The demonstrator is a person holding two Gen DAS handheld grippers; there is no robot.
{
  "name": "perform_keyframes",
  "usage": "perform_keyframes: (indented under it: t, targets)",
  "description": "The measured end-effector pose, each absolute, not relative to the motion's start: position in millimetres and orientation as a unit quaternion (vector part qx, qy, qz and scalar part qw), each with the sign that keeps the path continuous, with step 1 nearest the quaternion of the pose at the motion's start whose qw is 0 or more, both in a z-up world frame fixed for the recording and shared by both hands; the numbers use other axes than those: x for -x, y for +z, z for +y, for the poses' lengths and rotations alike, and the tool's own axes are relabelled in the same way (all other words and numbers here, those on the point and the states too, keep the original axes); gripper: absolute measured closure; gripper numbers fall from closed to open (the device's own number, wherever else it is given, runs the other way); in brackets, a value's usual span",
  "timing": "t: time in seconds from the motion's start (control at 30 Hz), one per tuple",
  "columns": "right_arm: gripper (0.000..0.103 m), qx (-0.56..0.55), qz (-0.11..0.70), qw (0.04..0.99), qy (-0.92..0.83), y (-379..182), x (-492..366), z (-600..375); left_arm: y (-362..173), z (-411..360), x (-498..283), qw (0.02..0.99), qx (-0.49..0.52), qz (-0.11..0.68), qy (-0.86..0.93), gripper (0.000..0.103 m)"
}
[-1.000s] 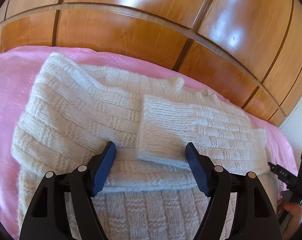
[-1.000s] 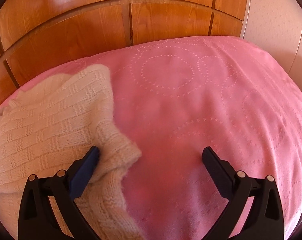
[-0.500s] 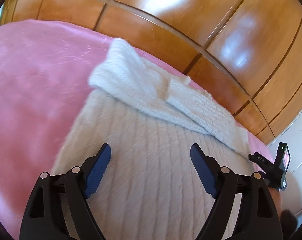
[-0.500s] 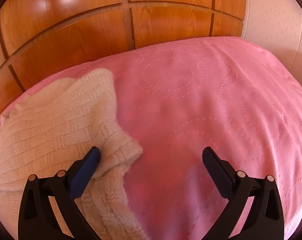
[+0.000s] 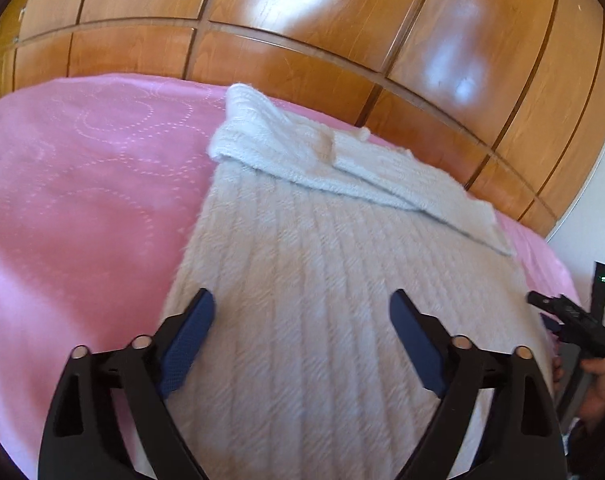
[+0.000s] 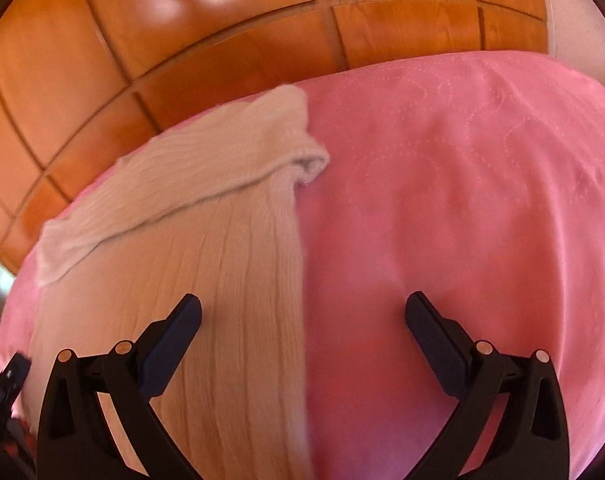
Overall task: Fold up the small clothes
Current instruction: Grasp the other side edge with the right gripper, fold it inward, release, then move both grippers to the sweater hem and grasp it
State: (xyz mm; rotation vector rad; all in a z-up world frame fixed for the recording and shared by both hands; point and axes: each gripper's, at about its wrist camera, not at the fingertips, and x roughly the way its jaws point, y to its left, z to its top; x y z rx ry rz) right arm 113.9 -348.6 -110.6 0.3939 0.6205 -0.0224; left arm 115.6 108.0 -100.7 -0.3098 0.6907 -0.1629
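A cream knitted sweater (image 5: 334, 264) lies flat on a pink bedspread (image 5: 82, 184), both sleeves folded across its far end (image 5: 302, 152). My left gripper (image 5: 302, 328) is open and empty, hovering over the sweater's near left part. In the right wrist view the sweater (image 6: 206, 248) fills the left half. My right gripper (image 6: 302, 332) is open and empty above the sweater's right edge, left finger over knit, right finger over bedspread (image 6: 462, 208). The right gripper's body (image 5: 574, 320) shows at the left wrist view's right edge.
A glossy wooden headboard (image 5: 342, 40) rises behind the bed and also shows in the right wrist view (image 6: 182, 40). A pale wall (image 6: 574, 12) stands at the right. Bare pink bedspread spreads to the left and right of the sweater.
Both grippers have pulled back toward the sweater's near end and stayed open. The left one left the folded sleeves; the right one left the sleeve fold.
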Motion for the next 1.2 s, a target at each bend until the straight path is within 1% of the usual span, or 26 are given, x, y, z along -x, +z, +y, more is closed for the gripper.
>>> perform_keyframes:
  t: [0.07, 0.2, 0.27, 0.33, 0.37, 0.4, 0.43, 0.47, 0.5, 0.53, 0.57, 0.6, 0.63, 0.67, 0.8, 0.83, 0.87, 0.9, 0.97, 1.0, 1.03, 1.07, 1.2]
  targets:
    - [0.002, -0.204, 0.296, 0.933, 0.009, -112, -99, -353, -100, 111, -111, 0.925, 0.146, 0.341, -0.087, 0.012]
    - [0.002, -0.300, 0.255, 0.915, 0.082, -118, -60, -373, -98, 122, -98, 0.925, 0.139, 0.344, -0.084, 0.012]
    - [0.003, -0.352, 0.239, 0.895, 0.133, -123, -46, -383, -101, 132, -94, 0.919, 0.156, 0.353, -0.081, 0.012]
    - [0.017, -0.367, 0.231, 0.886, 0.163, -124, -36, -386, -105, 144, -89, 0.910, 0.191, 0.355, -0.094, 0.012]
    - [0.021, -0.368, 0.233, 0.884, 0.173, -123, -33, -387, -105, 147, -87, 0.909, 0.200, 0.353, -0.098, 0.014]
    - [0.030, -0.366, 0.238, 0.880, 0.187, -124, -28, -385, -105, 148, -85, 0.907, 0.203, 0.354, -0.103, 0.020]
    - [0.036, -0.364, 0.244, 0.878, 0.194, -126, -25, -385, -105, 148, -82, 0.906, 0.199, 0.358, -0.107, 0.023]
    - [0.038, -0.362, 0.251, 0.875, 0.200, -128, -23, -382, -105, 148, -81, 0.905, 0.194, 0.362, -0.111, 0.030]
    - [0.041, -0.359, 0.260, 0.872, 0.207, -130, -22, -379, -106, 148, -78, 0.904, 0.188, 0.367, -0.116, 0.035]
    - [0.044, -0.352, 0.275, 0.870, 0.209, -135, -20, -374, -107, 149, -76, 0.903, 0.186, 0.369, -0.120, 0.037]
    - [0.047, -0.349, 0.284, 0.870, 0.205, -137, -19, -371, -108, 150, -72, 0.902, 0.187, 0.370, -0.124, 0.046]
    - [0.055, -0.346, 0.292, 0.868, 0.202, -142, -19, -368, -109, 152, -70, 0.901, 0.188, 0.372, -0.124, 0.055]
    - [0.059, -0.350, 0.296, 0.865, 0.206, -146, -15, -366, -111, 154, -66, 0.898, 0.193, 0.375, -0.126, 0.059]
    - [0.061, -0.355, 0.299, 0.860, 0.213, -150, -12, -365, -113, 155, -63, 0.894, 0.201, 0.378, -0.133, 0.064]
    - [0.067, -0.369, 0.315, 0.836, 0.256, -165, -2, -357, -120, 152, -51, 0.858, 0.240, 0.406, -0.205, 0.065]
    - [0.076, -0.366, 0.322, 0.831, 0.269, -168, -1, -351, -120, 147, -48, 0.852, 0.237, 0.411, -0.222, 0.065]
    - [0.083, -0.360, 0.329, 0.828, 0.277, -170, -1, -346, -121, 143, -45, 0.846, 0.233, 0.417, -0.235, 0.065]
    - [0.095, -0.355, 0.333, 0.827, 0.280, -171, -1, -343, -122, 138, -42, 0.842, 0.228, 0.422, -0.247, 0.065]
    - [0.095, -0.340, 0.343, 0.829, 0.283, -173, -5, -333, -122, 131, -39, 0.840, 0.219, 0.425, -0.255, 0.065]
    - [0.095, -0.340, 0.337, 0.828, 0.291, -171, -7, -331, -122, 129, -39, 0.837, 0.219, 0.430, -0.260, 0.094]
    - [0.096, -0.338, 0.331, 0.829, 0.298, -167, -7, -330, -121, 126, -41, 0.831, 0.217, 0.441, -0.260, 0.098]
    - [0.096, -0.332, 0.321, 0.832, 0.307, -161, -6, -329, -118, 124, -40, 0.833, 0.216, 0.439, -0.259, 0.098]
    - [0.096, -0.312, 0.251, 0.842, 0.361, -135, 14, -331, -87, 125, -26, 0.848, 0.216, 0.382, -0.297, 0.098]
